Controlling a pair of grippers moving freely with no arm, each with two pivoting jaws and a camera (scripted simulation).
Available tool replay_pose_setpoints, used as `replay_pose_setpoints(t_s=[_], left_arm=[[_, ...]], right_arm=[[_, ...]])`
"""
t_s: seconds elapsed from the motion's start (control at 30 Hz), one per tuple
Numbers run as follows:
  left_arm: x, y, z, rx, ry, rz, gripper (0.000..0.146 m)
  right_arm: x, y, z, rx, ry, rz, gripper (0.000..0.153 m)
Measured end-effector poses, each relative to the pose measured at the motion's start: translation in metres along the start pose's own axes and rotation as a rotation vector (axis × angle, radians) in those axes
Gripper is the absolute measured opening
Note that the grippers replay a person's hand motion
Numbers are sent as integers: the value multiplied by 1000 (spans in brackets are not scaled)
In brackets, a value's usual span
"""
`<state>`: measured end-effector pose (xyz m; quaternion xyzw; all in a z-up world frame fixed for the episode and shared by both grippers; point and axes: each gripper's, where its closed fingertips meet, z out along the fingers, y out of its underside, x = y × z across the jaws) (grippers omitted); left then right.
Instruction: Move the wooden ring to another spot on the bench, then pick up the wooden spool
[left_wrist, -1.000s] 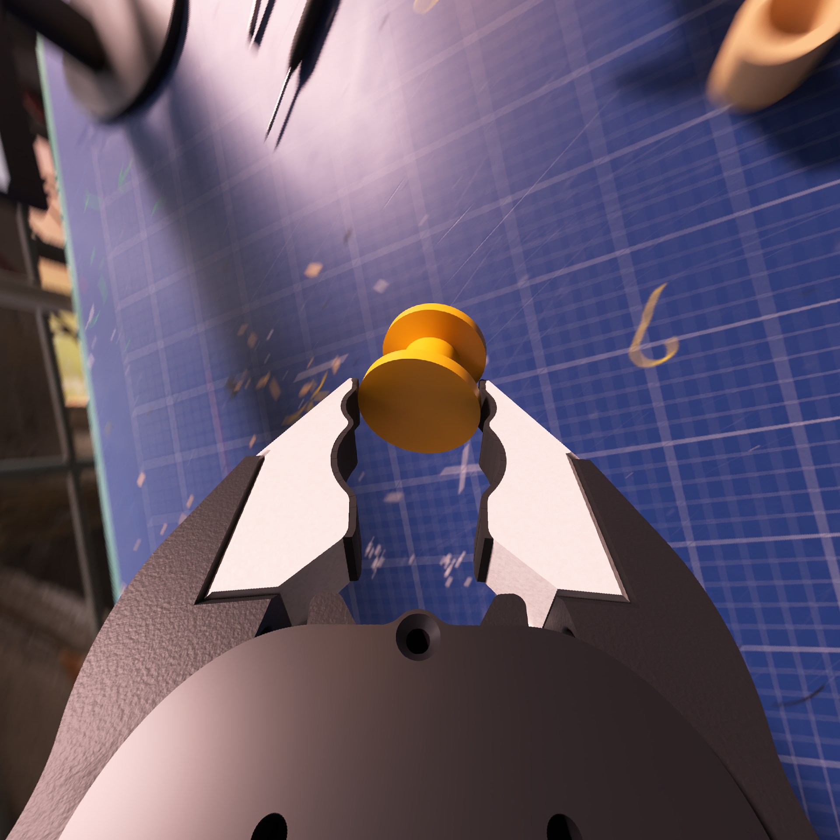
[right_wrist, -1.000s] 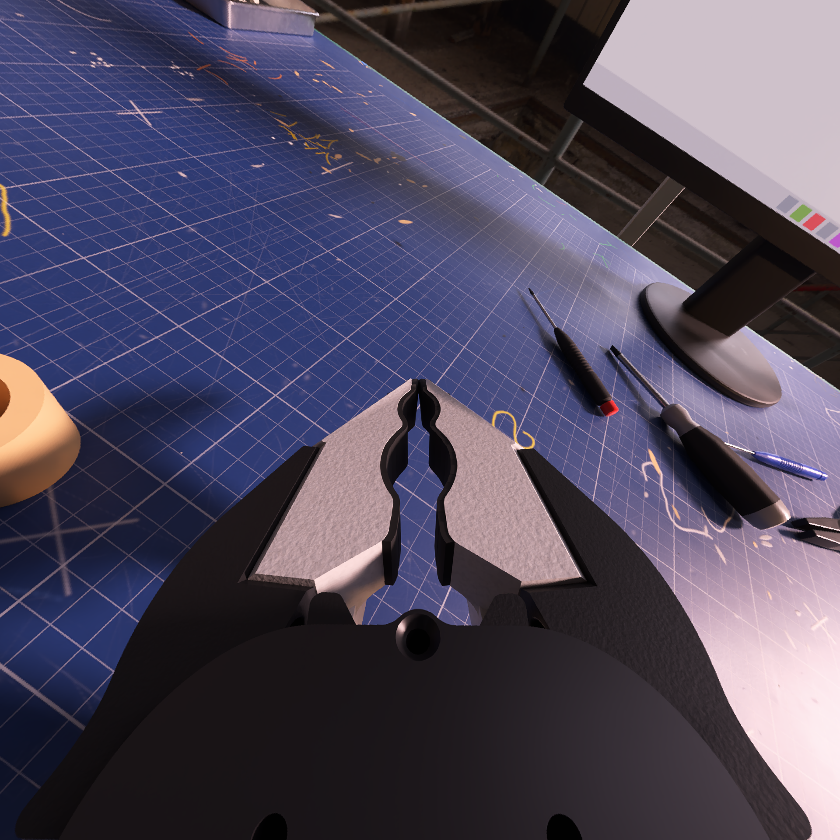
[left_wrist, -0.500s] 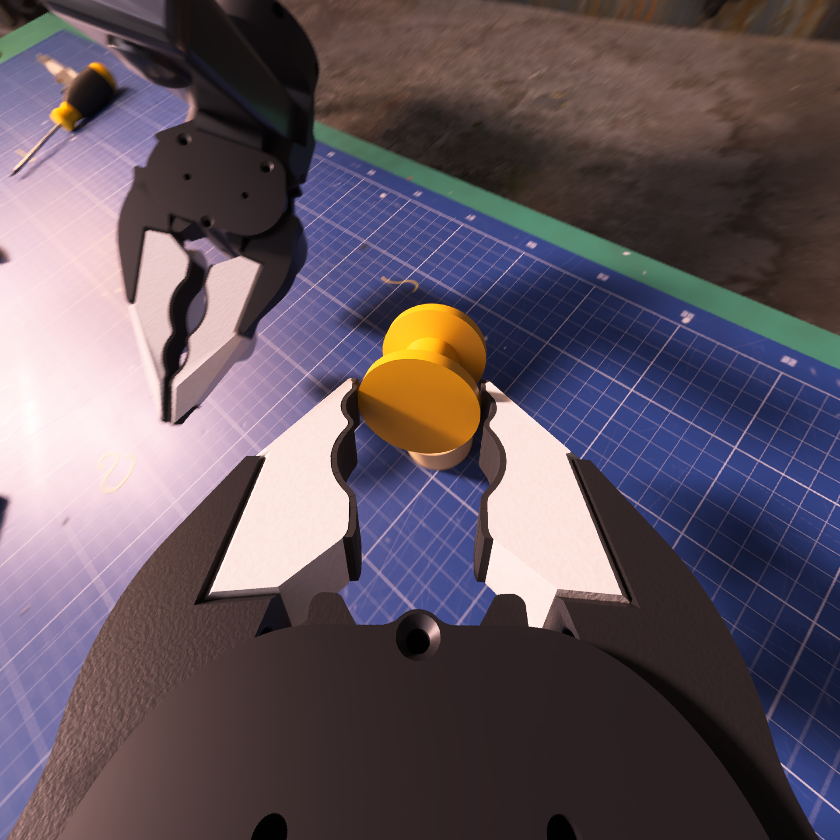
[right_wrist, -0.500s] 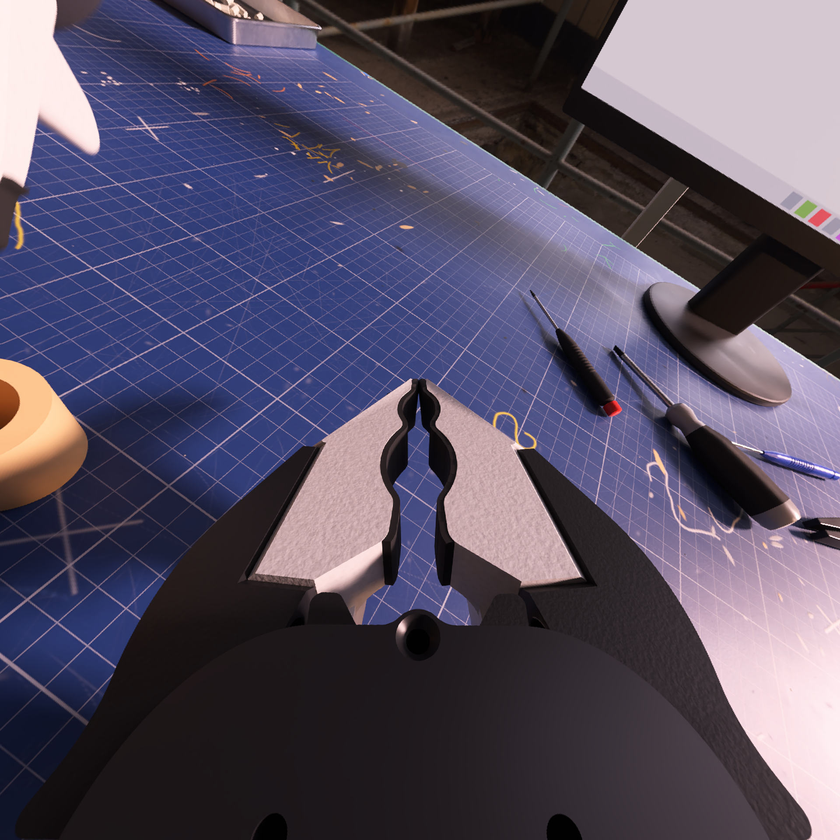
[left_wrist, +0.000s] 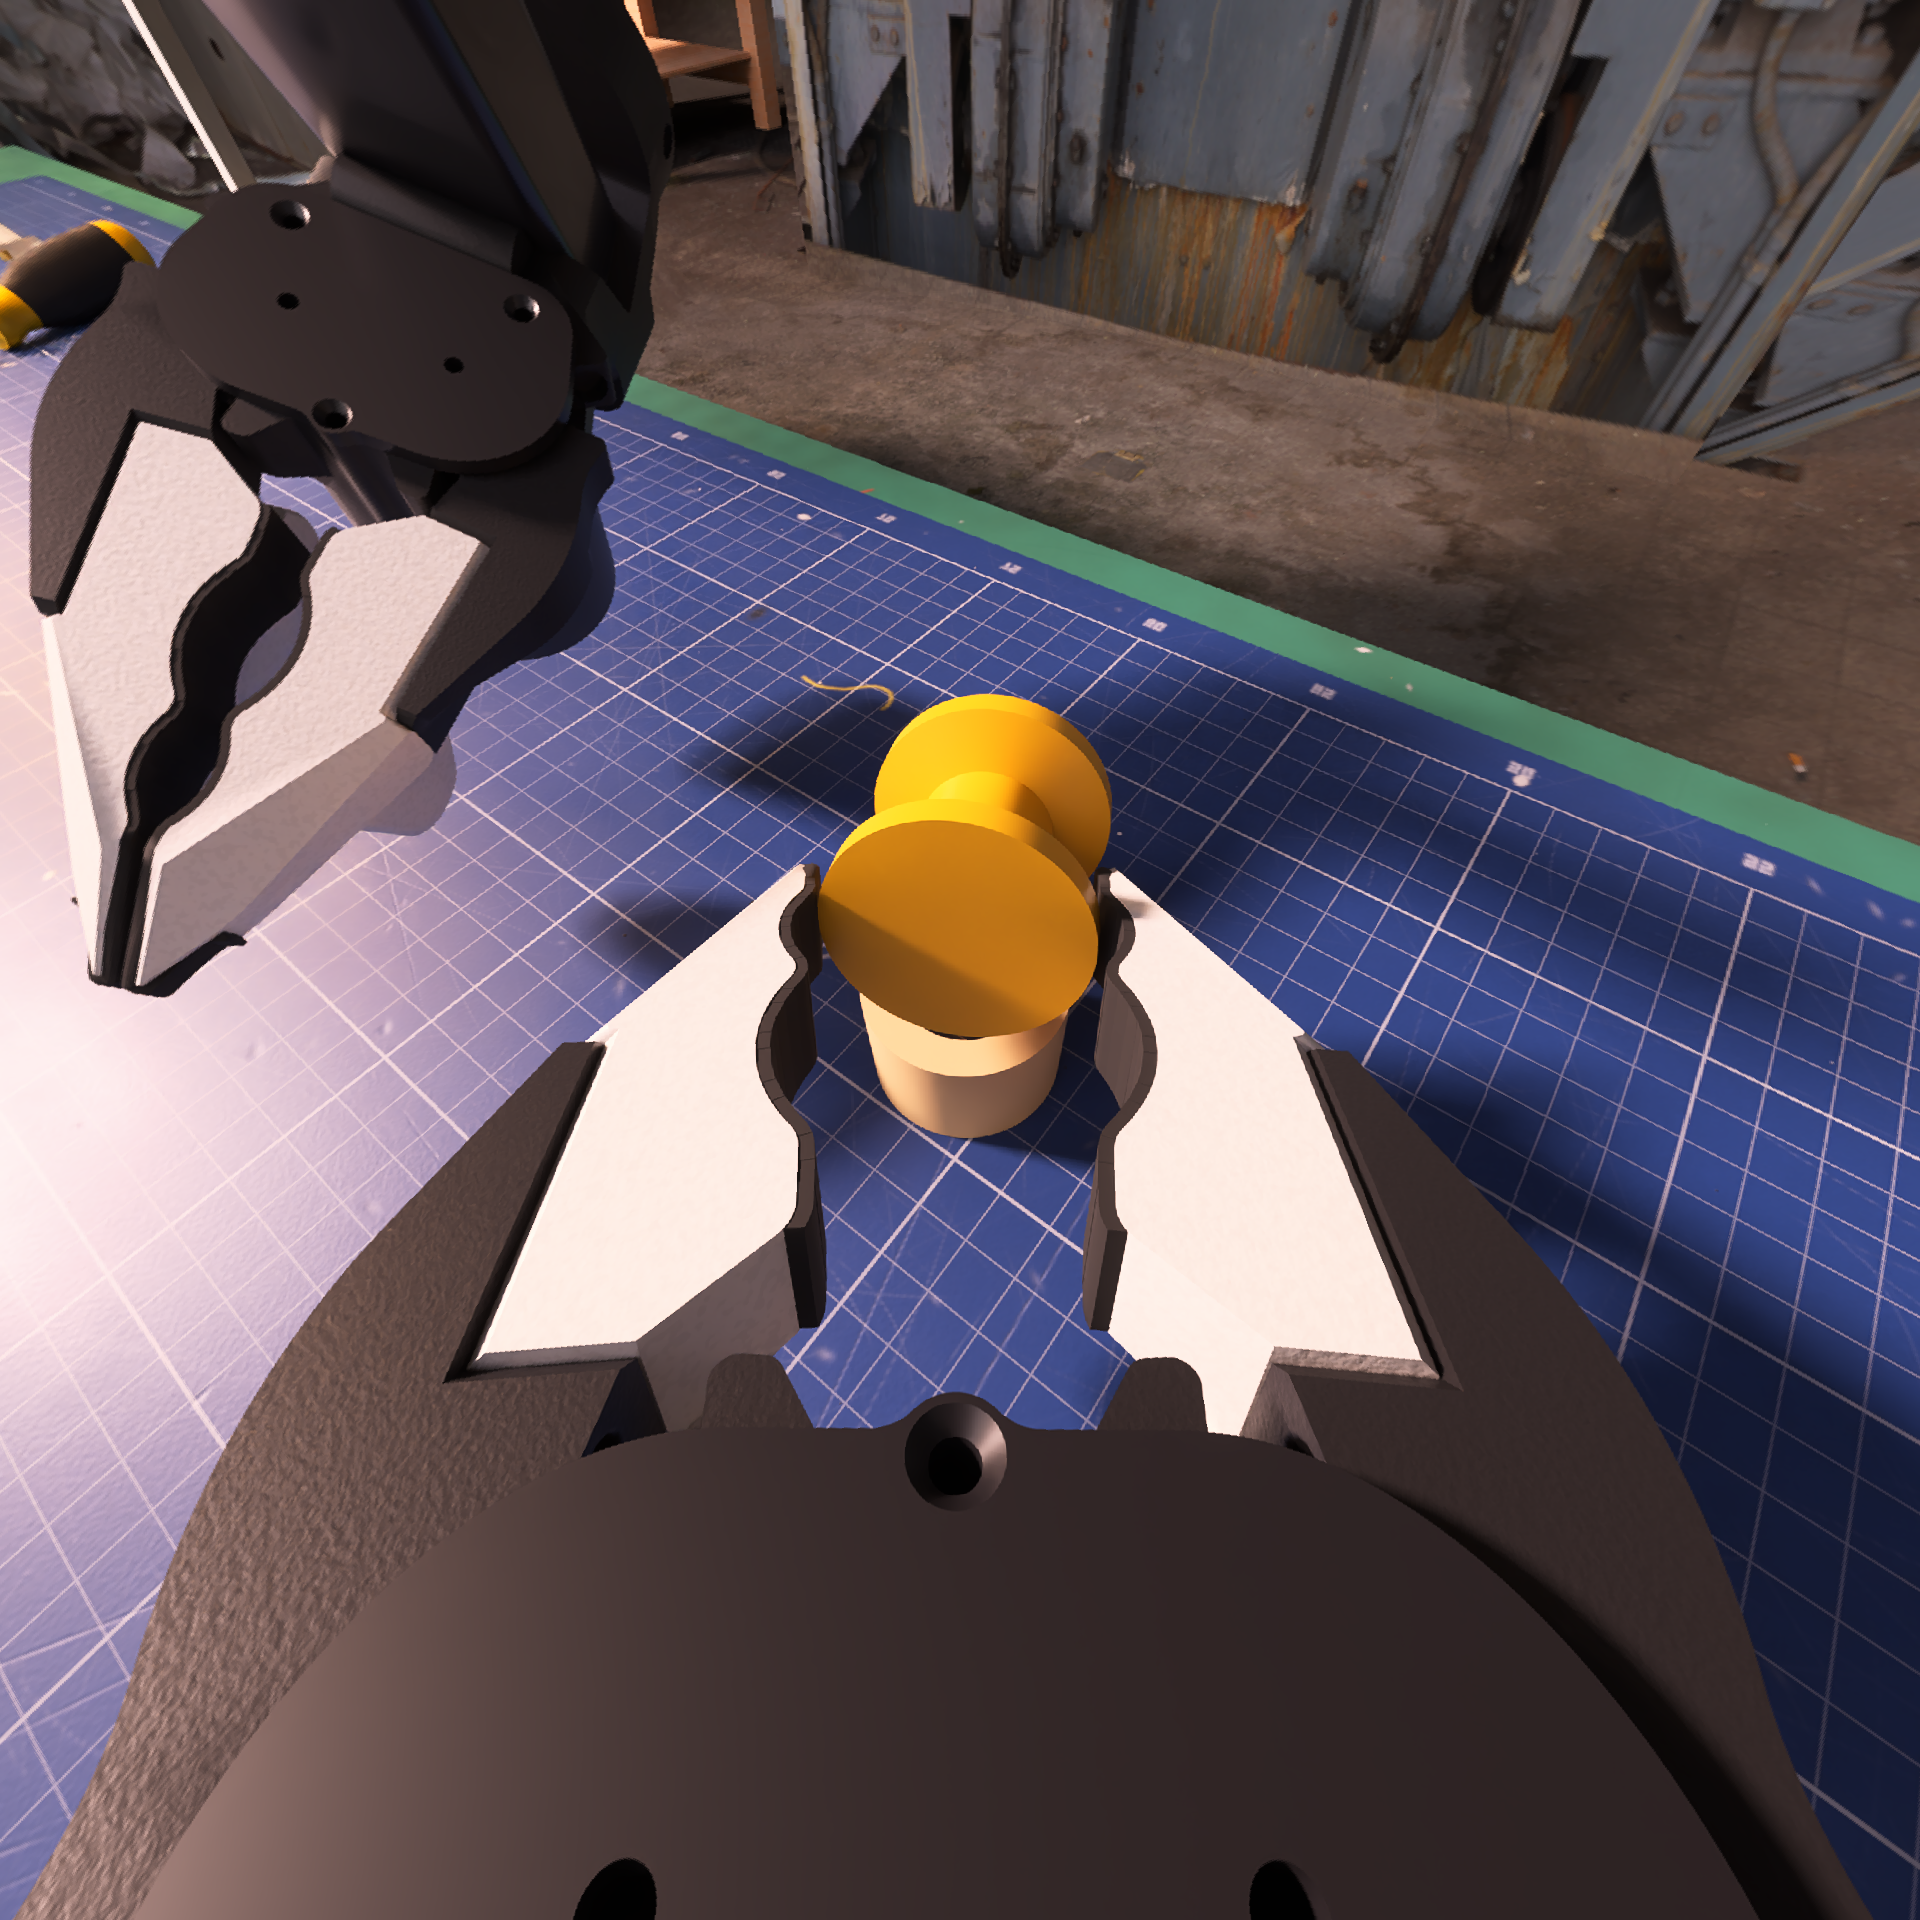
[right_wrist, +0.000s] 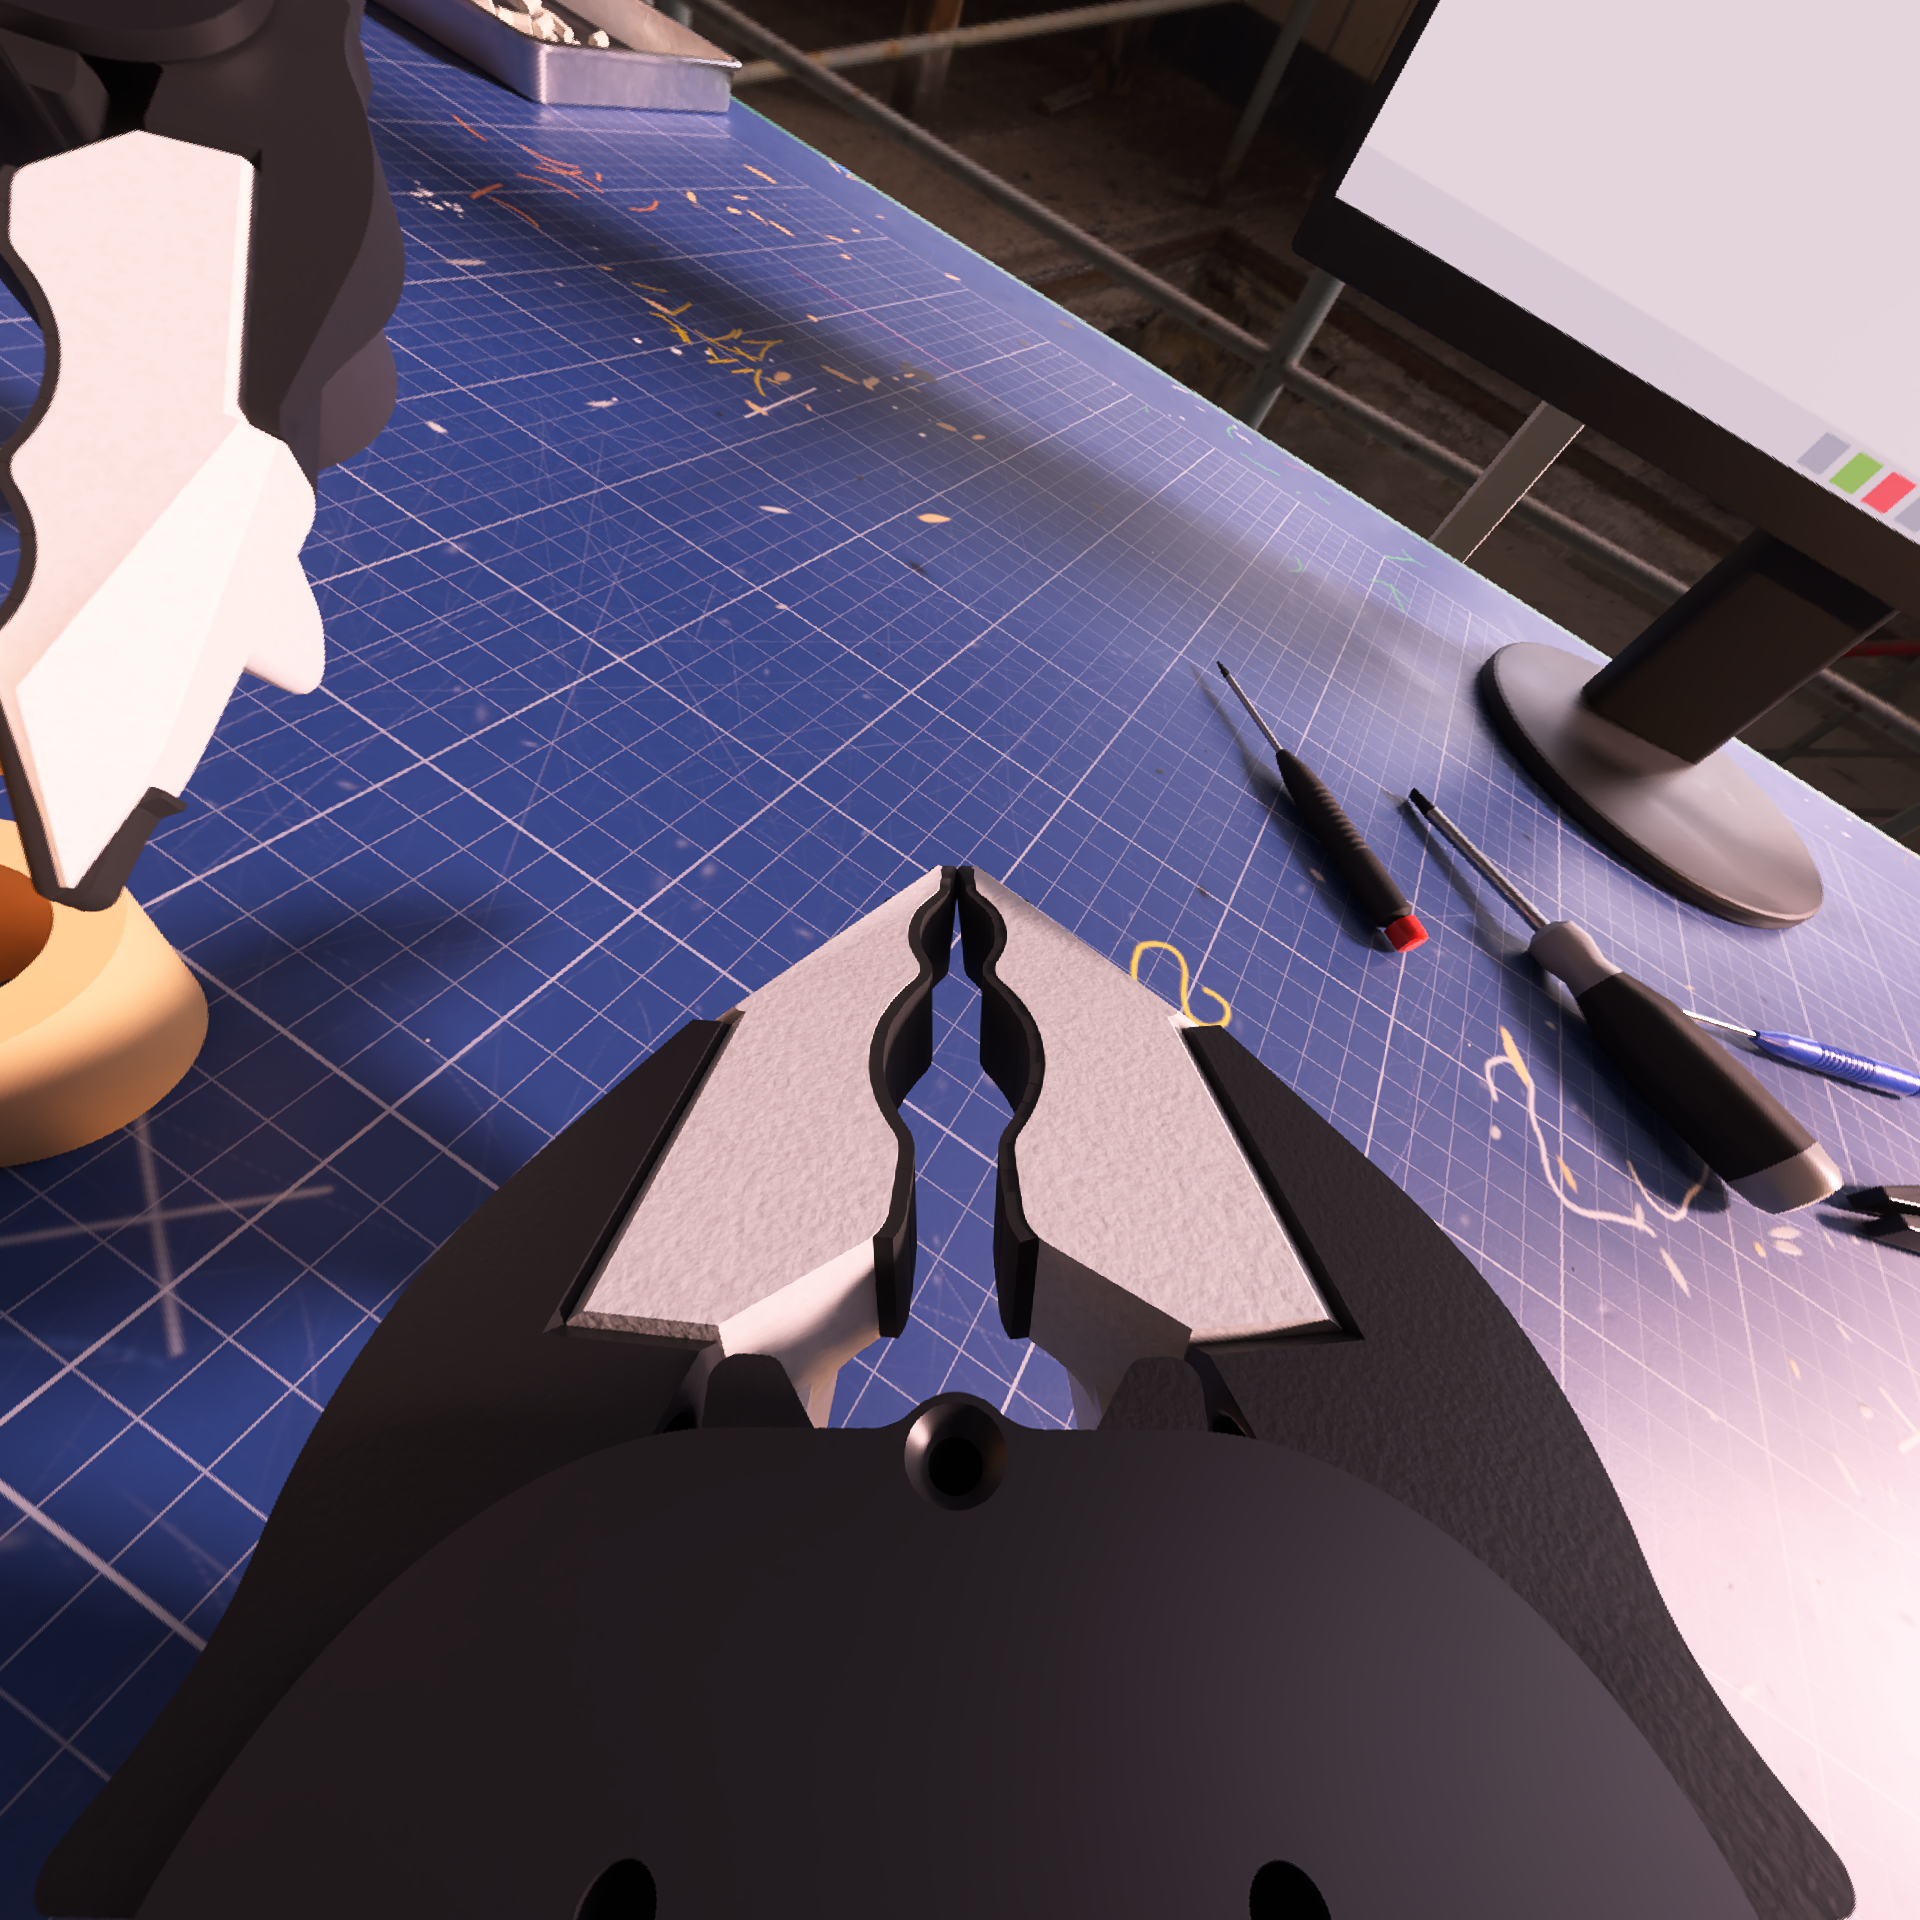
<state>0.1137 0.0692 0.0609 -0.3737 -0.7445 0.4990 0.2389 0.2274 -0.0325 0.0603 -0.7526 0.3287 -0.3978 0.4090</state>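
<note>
The left gripper (left_wrist: 958, 896) is clamped on the wooden spool (left_wrist: 971, 873), its tips pinching the near yellow flange from both sides, with the spool's axis pointing forward and away from it. The spool hangs clear of the surface (left_wrist: 1455, 1039). Directly below and just ahead of the tips stands the wooden ring (left_wrist: 961, 1075), pale and upright on the blue mat, so the ring looks already placed and the lift under way.

The hold looks thin: only the tips meet a rounded rim, while the far flange and waist stick out unsupported. A jolt or a tilt could make the spool pivot or slide out, and it would probably fall onto the ring and knock it.

The right gripper (right_wrist: 958, 883) is pressed closed on nothing, hovering up and to the left of the left one, quite near it. In its own view the left gripper's white finger sits just over the ring's rim (right_wrist: 94, 1029) at the left. A sideways swing by either could bring the two together and shake the spool loose. A low descent would strike the ring.
</note>
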Motion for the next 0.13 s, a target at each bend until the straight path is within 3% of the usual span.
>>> replay_pose_setpoints(t_s=[0.13], left_arm=[[2, 0, 0, 1, 16, 4, 52]], right_arm=[[0, 0, 0, -1, 0, -3, 0]])
